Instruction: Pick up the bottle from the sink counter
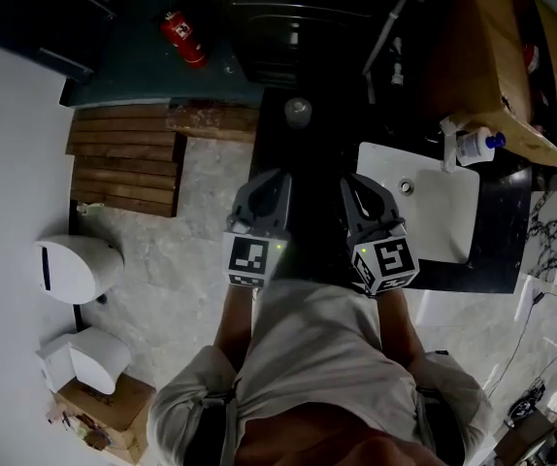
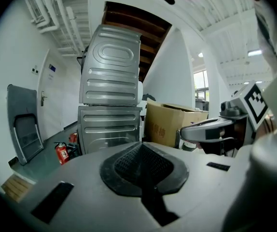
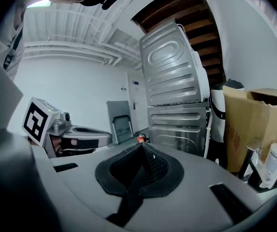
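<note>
The bottle, white with a blue pump top, stands on the dark counter at the far right corner of the white sink basin. In the right gripper view the bottle shows at the far right edge, beside a cardboard box. My left gripper and right gripper are held side by side in front of the person, left of the sink and well short of the bottle. The left gripper has its jaws pressed together with nothing in them. So does the right gripper.
Two stacked metal machines stand straight ahead, with a cardboard box to their right. A red fire extinguisher and a wooden pallet lie on the floor at the left. White bins stand lower left.
</note>
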A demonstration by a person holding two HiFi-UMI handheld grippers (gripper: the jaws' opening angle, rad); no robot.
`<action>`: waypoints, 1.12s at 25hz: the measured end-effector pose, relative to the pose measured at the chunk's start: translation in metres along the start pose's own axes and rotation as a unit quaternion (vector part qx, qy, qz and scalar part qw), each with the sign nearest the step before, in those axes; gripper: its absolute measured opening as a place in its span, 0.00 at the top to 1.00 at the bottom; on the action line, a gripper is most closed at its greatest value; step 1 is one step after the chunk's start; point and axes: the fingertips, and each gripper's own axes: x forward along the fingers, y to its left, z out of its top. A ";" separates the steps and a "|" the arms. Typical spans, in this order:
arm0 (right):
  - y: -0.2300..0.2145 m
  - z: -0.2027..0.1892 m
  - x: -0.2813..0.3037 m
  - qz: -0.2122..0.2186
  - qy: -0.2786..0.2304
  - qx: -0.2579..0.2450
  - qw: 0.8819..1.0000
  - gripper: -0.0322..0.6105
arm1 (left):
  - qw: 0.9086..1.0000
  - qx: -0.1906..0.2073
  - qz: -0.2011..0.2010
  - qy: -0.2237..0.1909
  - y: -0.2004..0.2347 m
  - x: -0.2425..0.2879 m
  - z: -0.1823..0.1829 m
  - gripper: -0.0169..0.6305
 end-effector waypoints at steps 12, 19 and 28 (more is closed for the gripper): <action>-0.012 -0.027 0.039 -0.031 0.040 0.011 0.999 0.95 | 0.999 -0.013 -0.036 0.033 0.021 0.037 -0.031 0.97; -0.014 -0.041 0.056 -0.033 0.057 0.012 0.998 0.95 | 0.998 -0.012 -0.052 0.046 0.027 0.057 -0.050 0.97; -0.015 -0.058 0.080 -0.034 0.076 0.012 0.996 0.95 | 0.995 -0.015 -0.075 0.071 0.036 0.080 -0.069 0.97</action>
